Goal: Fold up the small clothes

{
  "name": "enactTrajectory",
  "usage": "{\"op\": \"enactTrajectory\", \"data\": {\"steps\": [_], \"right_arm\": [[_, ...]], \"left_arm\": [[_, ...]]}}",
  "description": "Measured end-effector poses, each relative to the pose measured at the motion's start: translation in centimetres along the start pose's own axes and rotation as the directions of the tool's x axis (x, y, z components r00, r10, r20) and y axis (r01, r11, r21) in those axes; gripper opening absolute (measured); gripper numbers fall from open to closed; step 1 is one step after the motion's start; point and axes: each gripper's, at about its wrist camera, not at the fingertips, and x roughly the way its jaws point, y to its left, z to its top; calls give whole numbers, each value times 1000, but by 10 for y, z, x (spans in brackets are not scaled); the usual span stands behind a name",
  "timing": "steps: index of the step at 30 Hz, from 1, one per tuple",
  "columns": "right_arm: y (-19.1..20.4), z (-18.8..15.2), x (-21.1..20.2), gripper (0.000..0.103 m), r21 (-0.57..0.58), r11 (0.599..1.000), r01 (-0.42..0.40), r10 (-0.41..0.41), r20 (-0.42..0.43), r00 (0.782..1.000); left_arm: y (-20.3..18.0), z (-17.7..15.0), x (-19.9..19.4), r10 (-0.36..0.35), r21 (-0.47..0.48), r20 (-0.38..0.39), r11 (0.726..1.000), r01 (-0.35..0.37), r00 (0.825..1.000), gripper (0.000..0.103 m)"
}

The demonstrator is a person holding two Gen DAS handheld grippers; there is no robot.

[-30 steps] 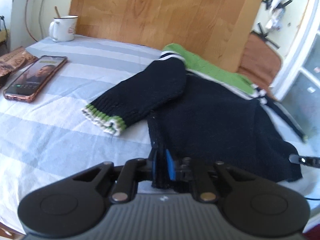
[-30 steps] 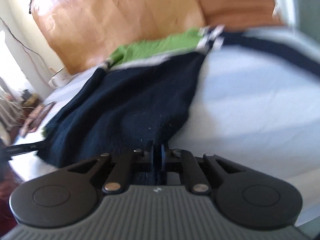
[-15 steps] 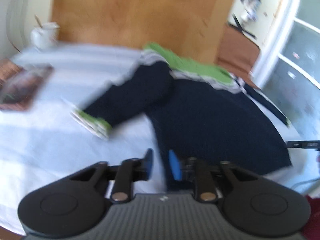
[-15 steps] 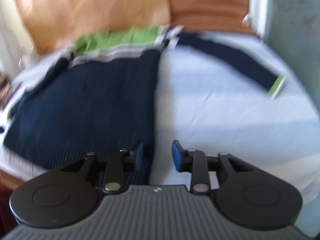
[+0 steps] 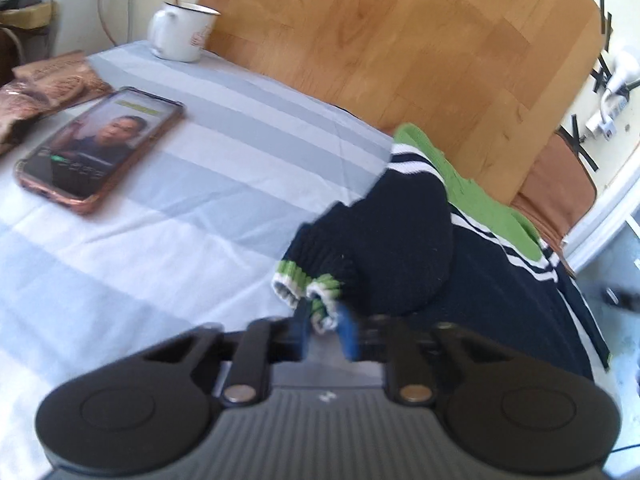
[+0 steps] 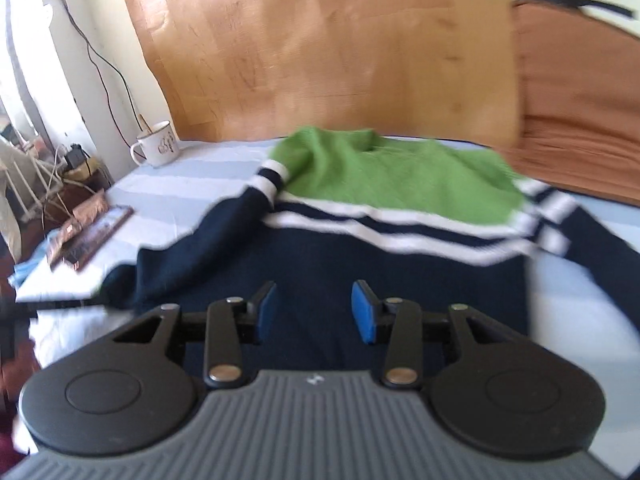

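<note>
Left gripper (image 5: 322, 330) pinches the green-and-white cuff (image 5: 316, 290) of the sweater's sleeve, its jaws having just closed on it; the sleeve bunches at 12 o'clock above the fingers. Right gripper (image 6: 314, 312) stands spread, jaws having just been opening, nothing between them; it hangs over the navy sweater (image 6: 360, 264), which lies flat on the striped sheet (image 5: 180, 208), green yoke at 12 o'clock. Phone (image 5: 100, 148) and mug (image 5: 180, 32) sit toward 10 and 11 o'clock, apart from the garment.

Ahead of the right gripper (image 6: 314, 312), with its blue pads, lies a navy sweater (image 6: 360, 264) with white stripes and green yoke. Its cuff (image 5: 316, 292), between the left gripper's (image 5: 323, 330) pads, is green-and-white striped; the sheet (image 5: 200, 208) is pale blue-striped.
</note>
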Motion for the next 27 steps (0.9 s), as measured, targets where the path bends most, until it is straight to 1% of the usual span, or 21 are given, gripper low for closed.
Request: {"op": "enactTrajectory", "data": {"steps": [2,4,5,7,9,10,11,13,15,16,17,18,19,20,21,23,25,27], "right_arm": [[6,18,29,45,12,1000,-5,5,-12,1000],[12,36,58,45,25,1000,-16,16,-23,1000],[17,46,73,45,32,999,-24,24,-26,999],[23,60,103,46,39,999,-37,38,-31,999],[25,68,132,46,68,996,-58,62,-50,997],[28,70,147,46,79,995,-64,69,-62,996],[32,70,158,46,74,996,-53,58,-69,996],[40,69,182,46,38,999,4,-1,-81,997],[46,67,191,54,3,1000,18,-18,-39,999],[51,68,194,57,-29,999,27,-28,-33,999],[57,67,197,58,-73,997,31,-34,-37,999],[65,67,200,53,-141,989,40,-47,-41,998],[71,68,204,37,-181,983,34,-42,-44,998],[74,71,206,13,-179,984,-3,-8,-57,998],[75,75,208,10,-150,988,-45,33,-80,996],[80,80,214,10,-153,987,-43,33,-70,997],[77,81,217,13,-148,987,-64,55,-64,996],[66,85,213,14,-128,985,-117,105,-96,990]], "left_arm": [[-4,-1,-2,17,37,36,999,-18,999,12],[2,2,-13,39,38,94,998,-42,995,12],[8,7,-20,54,20,124,998,-57,991,11],[26,14,-35,108,-38,182,994,-103,977,11],[46,21,-46,155,-104,207,985,-136,966,11],[52,23,-48,161,-125,208,983,-137,965,11],[55,24,-48,155,-132,205,983,-129,966,11],[52,23,-44,124,-123,196,987,-101,973,12],[45,20,-40,88,-88,192,994,-72,977,12],[40,18,-38,65,-69,193,996,-52,979,12],[34,16,-35,39,-53,196,998,-29,980,12],[31,14,-34,10,-40,199,999,-2,980,12],[27,12,-30,-21,-29,200,999,28,980,12],[24,11,-26,-51,-21,199,998,56,979,12],[21,11,-22,-74,-17,194,997,79,978,12],[14,13,-12,-96,-13,175,995,100,980,13],[4,16,-4,-99,-3,155,995,101,983,13],[-6,18,-3,-107,18,155,994,106,982,15]]}}
